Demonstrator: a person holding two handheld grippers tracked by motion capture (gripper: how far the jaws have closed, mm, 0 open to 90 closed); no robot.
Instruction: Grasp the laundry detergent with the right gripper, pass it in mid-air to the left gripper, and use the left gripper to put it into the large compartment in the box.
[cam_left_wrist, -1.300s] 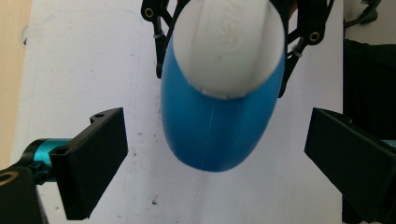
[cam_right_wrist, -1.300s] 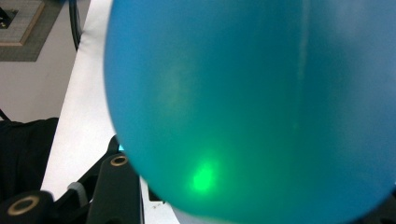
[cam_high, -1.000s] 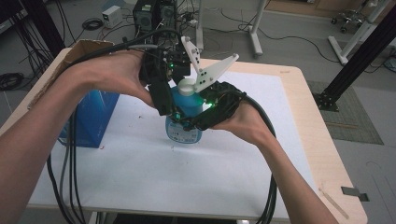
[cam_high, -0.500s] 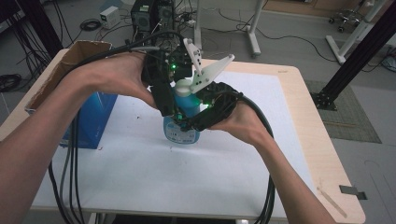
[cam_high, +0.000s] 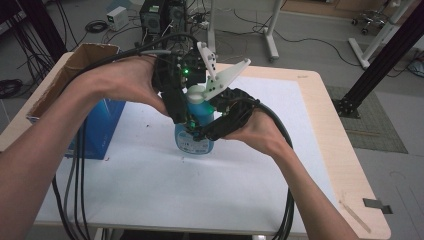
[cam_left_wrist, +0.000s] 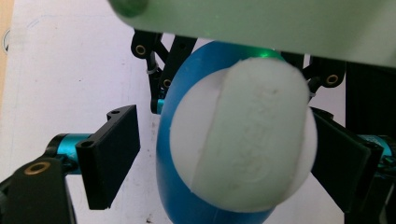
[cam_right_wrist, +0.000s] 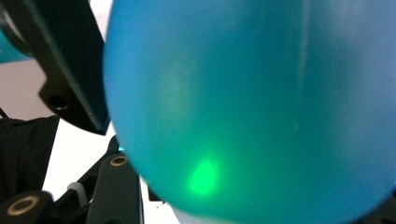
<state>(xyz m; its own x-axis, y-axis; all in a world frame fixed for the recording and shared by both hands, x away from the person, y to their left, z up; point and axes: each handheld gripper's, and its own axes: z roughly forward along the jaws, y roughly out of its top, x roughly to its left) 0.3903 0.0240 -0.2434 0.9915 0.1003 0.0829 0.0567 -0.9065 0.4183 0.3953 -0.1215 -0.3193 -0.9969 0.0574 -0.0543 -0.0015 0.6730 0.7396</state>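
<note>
Two grippers meet at our blue bottle: right gripper clamps its body, left gripper has been closing, pads still clear of the white cap.

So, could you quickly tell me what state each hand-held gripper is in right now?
Left hand-held gripper: jaws just closing around the white cap, left pad not yet touching.
Right hand-held gripper: shut on the blue bottle.

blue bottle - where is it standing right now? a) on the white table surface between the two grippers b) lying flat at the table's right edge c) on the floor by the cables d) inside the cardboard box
a: in the high view the blue bottle stands upright on the white table, with the left gripper and the right gripper on either side of it.
</note>
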